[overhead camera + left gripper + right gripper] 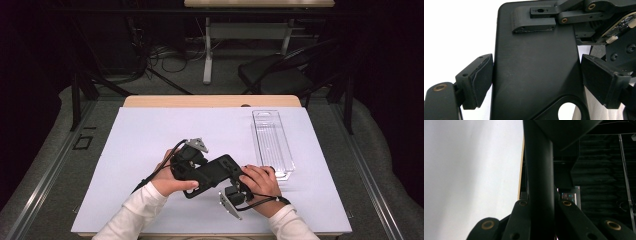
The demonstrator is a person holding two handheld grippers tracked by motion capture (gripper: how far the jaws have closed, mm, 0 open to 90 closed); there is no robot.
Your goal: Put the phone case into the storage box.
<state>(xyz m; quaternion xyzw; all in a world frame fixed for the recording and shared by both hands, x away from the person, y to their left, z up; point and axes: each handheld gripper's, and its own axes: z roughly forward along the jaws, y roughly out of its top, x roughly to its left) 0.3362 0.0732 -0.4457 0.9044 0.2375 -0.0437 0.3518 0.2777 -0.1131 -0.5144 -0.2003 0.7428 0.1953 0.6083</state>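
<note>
— Jaws first: how do they stand on each side?

— On the left gripper (534, 75), wide apart, one pad on each side of a flat black plastic piece (534, 65). The left pad (482, 77) lies right against the piece's edge; the right pad (596, 77) sits at the other edge, though I cannot tell for sure from this angle whether it presses or stands just off it. On the right gripper (540, 220), the jaws are clamped tight on the thin edge of the same black piece, which rises straight up between them in the right gripper view.

— And the hands?

— From the high view, both forearms in white sleeves come in from the bottom. The left hand (172, 182) angles its gripper toward the right; the right hand (260, 182) angles in from the other side, its grey plate hanging low near the worktop's (150, 135) front edge. The two grippers meet over the middle front of the white worktop.

— Where is the black piece, then?

— Between the two hands, lifted off the worktop, spanning from one gripper to the other. A clear plastic tray (272, 142) lies just beyond the right hand, running toward the far edge.
</note>
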